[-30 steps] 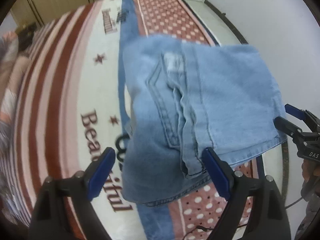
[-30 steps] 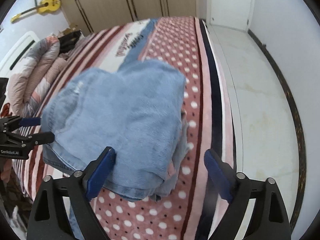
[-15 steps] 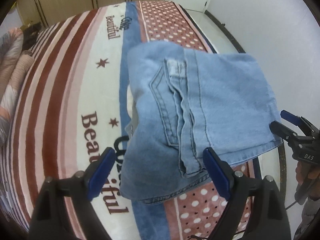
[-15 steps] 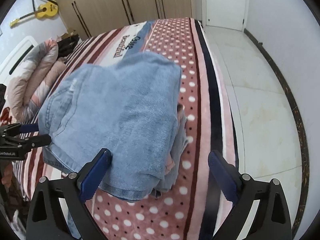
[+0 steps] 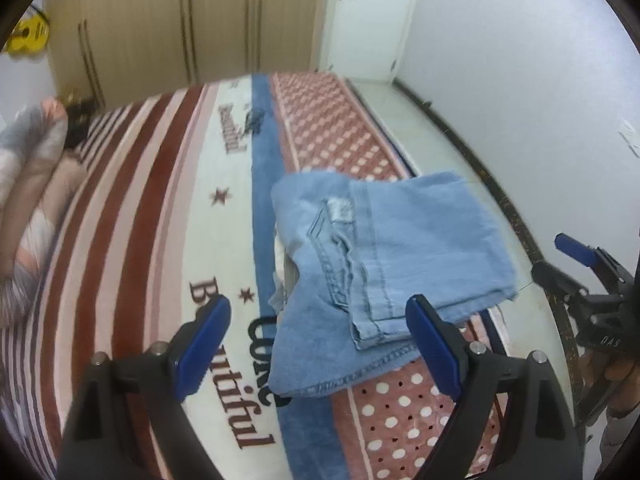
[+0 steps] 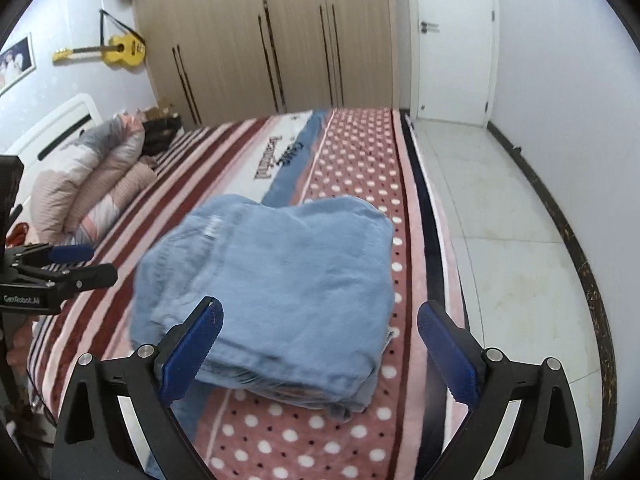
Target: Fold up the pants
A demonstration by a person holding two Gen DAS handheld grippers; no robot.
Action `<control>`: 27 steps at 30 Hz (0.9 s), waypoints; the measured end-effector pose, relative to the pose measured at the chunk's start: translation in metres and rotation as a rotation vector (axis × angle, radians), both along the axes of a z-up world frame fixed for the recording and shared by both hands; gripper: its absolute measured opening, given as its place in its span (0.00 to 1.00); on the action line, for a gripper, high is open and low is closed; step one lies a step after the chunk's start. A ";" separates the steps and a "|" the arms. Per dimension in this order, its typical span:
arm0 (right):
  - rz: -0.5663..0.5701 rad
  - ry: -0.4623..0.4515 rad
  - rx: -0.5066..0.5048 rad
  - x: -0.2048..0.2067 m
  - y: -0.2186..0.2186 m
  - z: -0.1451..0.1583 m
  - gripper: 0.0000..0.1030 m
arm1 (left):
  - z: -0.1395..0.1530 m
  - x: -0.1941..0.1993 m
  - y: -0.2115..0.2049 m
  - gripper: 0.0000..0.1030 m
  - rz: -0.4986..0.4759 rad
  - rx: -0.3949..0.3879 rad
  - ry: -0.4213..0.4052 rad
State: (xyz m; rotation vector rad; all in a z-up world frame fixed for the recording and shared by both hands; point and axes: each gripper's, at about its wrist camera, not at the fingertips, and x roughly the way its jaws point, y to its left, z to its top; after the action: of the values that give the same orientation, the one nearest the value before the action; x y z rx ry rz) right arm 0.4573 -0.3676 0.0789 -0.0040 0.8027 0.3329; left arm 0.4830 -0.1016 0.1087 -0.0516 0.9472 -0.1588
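Note:
The light-blue denim pants [image 5: 380,248] lie folded into a thick rectangular stack on the bed, by its polka-dot edge. A back pocket and a label show on top. In the right wrist view the same pants [image 6: 272,280] look like a neat bundle. My left gripper [image 5: 316,308] hovers open above the stack's near edge and touches nothing. My right gripper [image 6: 320,308] is likewise open and raised over the near side of the stack, its jaws wide and bare. Each gripper shows at the edge of the other view: right gripper [image 5: 550,256], left gripper [image 6: 100,261].
The bed's blanket [image 5: 160,240] has red and white stripes, lettering and a dotted pink band. A rolled quilt and pillows [image 6: 88,184] lie at the head end. Wardrobe doors [image 6: 280,40] stand behind the bed, and a yellow guitar [image 6: 116,50] hangs on the wall. Pale floor tiles [image 6: 500,220] run along the right.
Both grippers have risen and drawn back from the pants, tilting up so more of the room shows. The pants lie still. The right jaws have spread slightly wider.

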 end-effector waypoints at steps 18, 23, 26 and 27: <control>-0.034 -0.464 -0.038 -0.211 0.083 -0.007 0.99 | -0.038 -0.178 0.039 0.99 0.067 0.091 -0.472; -0.010 -0.544 -0.041 -0.244 0.095 -0.079 0.99 | -0.097 -0.200 0.048 0.99 0.115 0.061 -0.543; -0.004 -0.556 -0.017 -0.254 0.096 -0.103 0.99 | -0.117 -0.212 0.047 0.99 0.124 0.076 -0.587; 0.001 -0.558 -0.006 -0.256 0.096 -0.109 0.99 | -0.121 -0.214 0.047 0.99 0.120 0.067 -0.594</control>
State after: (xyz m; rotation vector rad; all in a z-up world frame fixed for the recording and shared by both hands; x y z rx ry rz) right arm 0.2015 -0.2715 -0.0298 -0.0987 0.2508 0.3103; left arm 0.2688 -0.0542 -0.0121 0.0019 0.3545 -0.0254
